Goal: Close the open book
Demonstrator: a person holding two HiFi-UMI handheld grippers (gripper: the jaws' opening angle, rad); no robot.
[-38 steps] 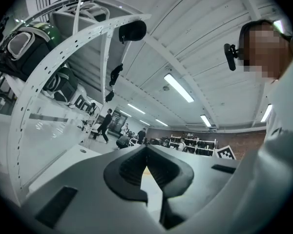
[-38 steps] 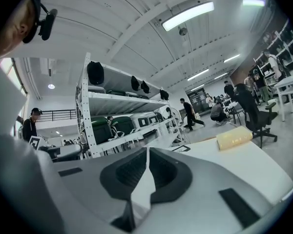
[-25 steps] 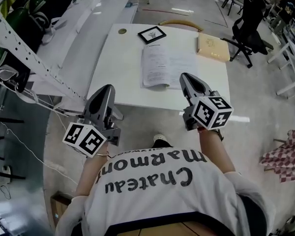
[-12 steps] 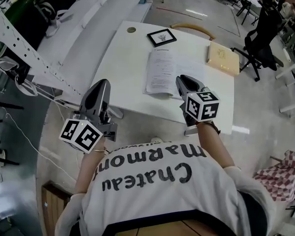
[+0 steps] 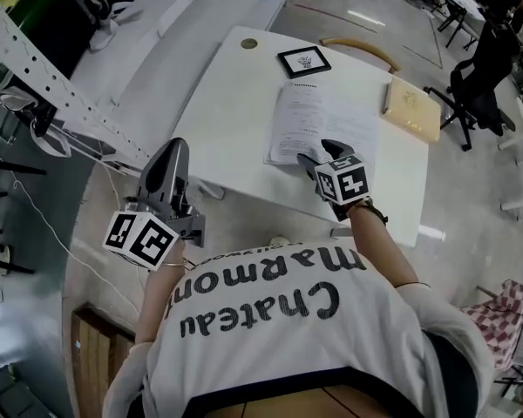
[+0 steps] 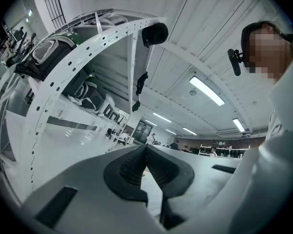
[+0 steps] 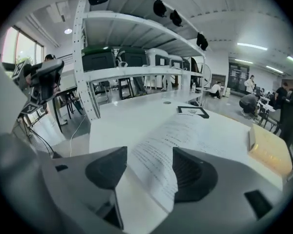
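Observation:
The open book (image 5: 318, 124) lies flat on the white table (image 5: 235, 120), printed pages up, left page (image 7: 185, 130) nearest. My right gripper (image 5: 318, 157) points down at the book's near edge. Its jaws have just been opening, and in the right gripper view the right gripper (image 7: 150, 152) stands open with the near corner of the page between the pads, not pinched. My left gripper (image 5: 176, 148) hangs off the table's near left corner, away from the book. In its own view the left gripper (image 6: 146, 147) is shut on nothing and points level toward the room.
A framed picture (image 5: 303, 61) and a small round disc (image 5: 248, 43) lie beyond the book. A closed tan book (image 5: 411, 107) sits at the table's right edge. White shelving (image 5: 61, 85) runs along the left; a black office chair (image 5: 488, 68) stands at the right.
My right gripper has dropped forward and down onto the book's near edge, and its jaws went from shut to open. The left gripper drifted a little toward the table.

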